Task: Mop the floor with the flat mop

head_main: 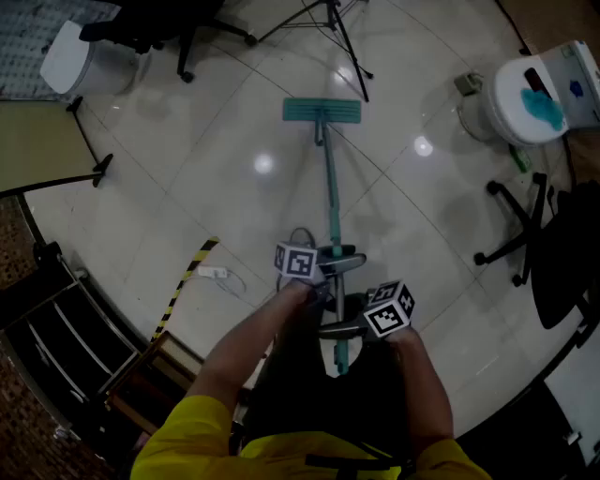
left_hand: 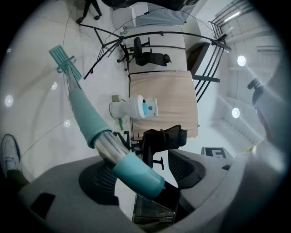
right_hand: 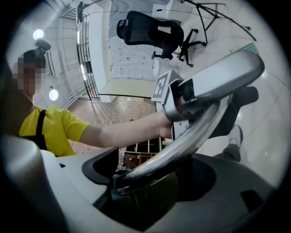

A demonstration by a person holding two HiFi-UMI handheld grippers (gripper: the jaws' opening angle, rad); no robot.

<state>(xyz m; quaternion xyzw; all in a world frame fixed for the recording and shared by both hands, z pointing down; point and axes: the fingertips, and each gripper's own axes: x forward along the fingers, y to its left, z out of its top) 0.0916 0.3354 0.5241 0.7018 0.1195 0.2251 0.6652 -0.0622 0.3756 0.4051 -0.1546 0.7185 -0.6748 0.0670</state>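
Observation:
The flat mop lies with its teal head (head_main: 323, 111) flat on the pale tiled floor ahead of me, and its handle (head_main: 330, 202) runs back toward my body. My left gripper (head_main: 339, 264) is shut on the handle from the left; in the left gripper view the teal sleeve and metal tube (left_hand: 88, 116) pass between its jaws (left_hand: 145, 182), and the mop head (left_hand: 63, 58) shows far off. My right gripper (head_main: 339, 328) is shut on the handle lower down, nearer the end. In the right gripper view the metal handle (right_hand: 191, 132) crosses its jaws (right_hand: 136, 182).
A white round appliance (head_main: 534, 98) stands at the far right, a black office chair (head_main: 525, 234) closer on the right. Another black chair (head_main: 150, 28), a white bin (head_main: 66, 56) and tripod legs (head_main: 337, 28) lie ahead. A yellow-black strip (head_main: 187, 281) and a rack (head_main: 66, 347) sit left.

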